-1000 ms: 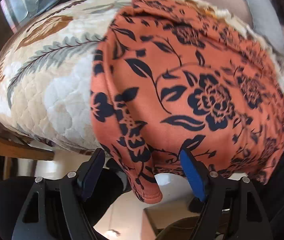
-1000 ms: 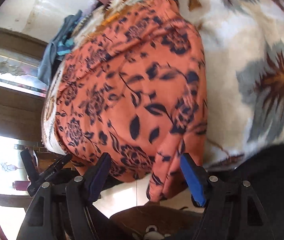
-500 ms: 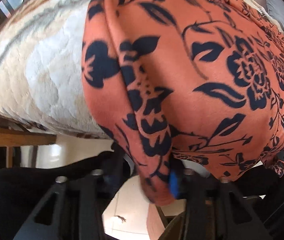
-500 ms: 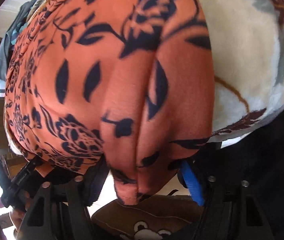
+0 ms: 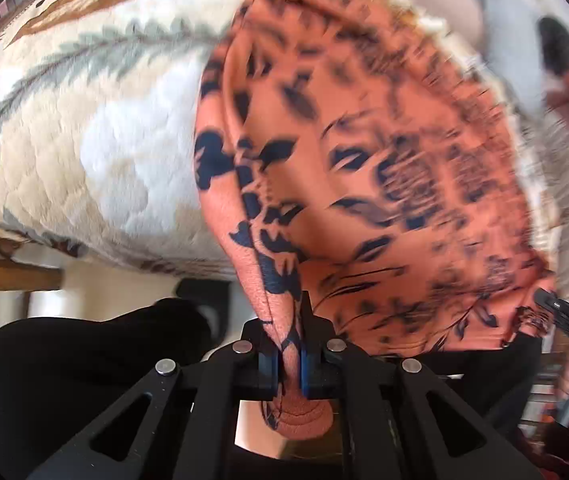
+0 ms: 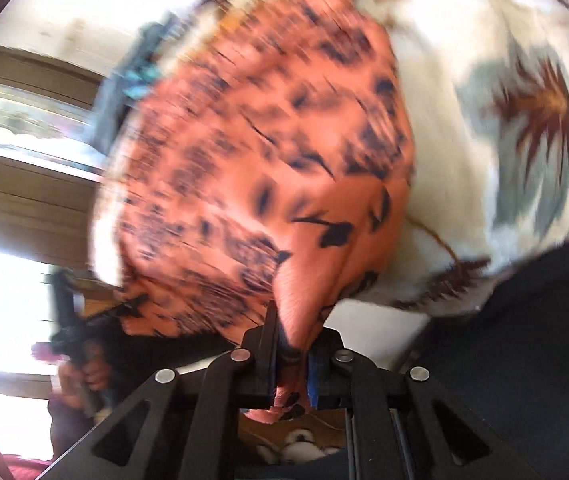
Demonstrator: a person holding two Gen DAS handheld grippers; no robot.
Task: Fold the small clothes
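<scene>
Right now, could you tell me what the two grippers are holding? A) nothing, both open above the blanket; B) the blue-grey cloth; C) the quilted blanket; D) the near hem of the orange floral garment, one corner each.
D: the left gripper and right gripper each pinch the orange floral garment.

A cream quilt (image 5: 96, 148) with grey fern leaves and brown motifs fills the left wrist view from 9 to 12 o'clock; in the right wrist view it lies from 12 to 3 o'clock. A wooden rail (image 5: 8, 276) shows at 9 o'clock below it. In the right view, a blue-grey cloth (image 6: 124, 92) lies at 10 o'clock, beside wooden panelling (image 6: 32, 216) at 9 o'clock.
</scene>
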